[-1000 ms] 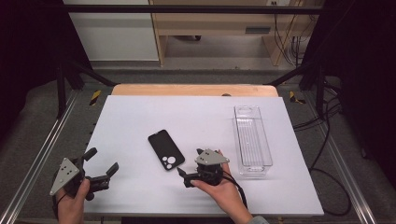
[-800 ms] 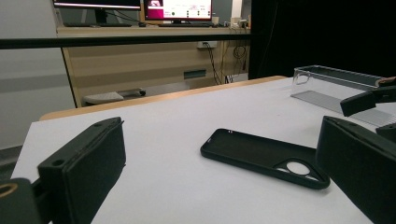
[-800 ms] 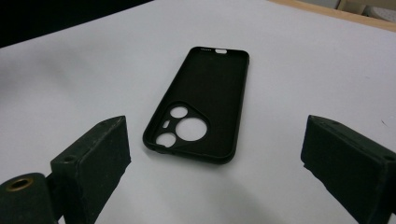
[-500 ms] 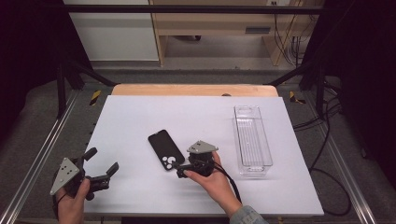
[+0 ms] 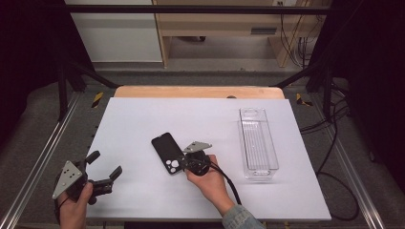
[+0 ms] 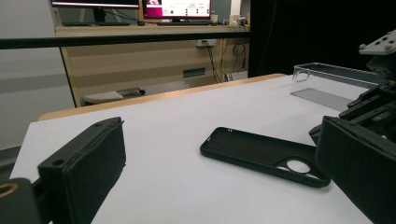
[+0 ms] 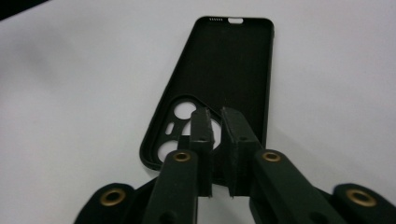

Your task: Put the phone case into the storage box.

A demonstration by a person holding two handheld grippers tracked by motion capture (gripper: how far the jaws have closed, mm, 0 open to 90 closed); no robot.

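Phone case (image 5: pixel 167 152): black, lies flat and hollow side up on the white table (image 5: pixel 143 119), camera cut-outs at its near end.
Hidden: right gripper view has the jaws covering part of the cut-out end; whether they touch the case cannot be told.
Right gripper (image 5: pixel 184 164): at the case's near end, jaws almost together, a thin slit between them, nothing visibly pinched.
Left gripper (image 5: pixel 101 167): well left of the case, jaws spread wide, empty.
Clear tray (image 5: pixel 258 143): right of the case, apart from it.
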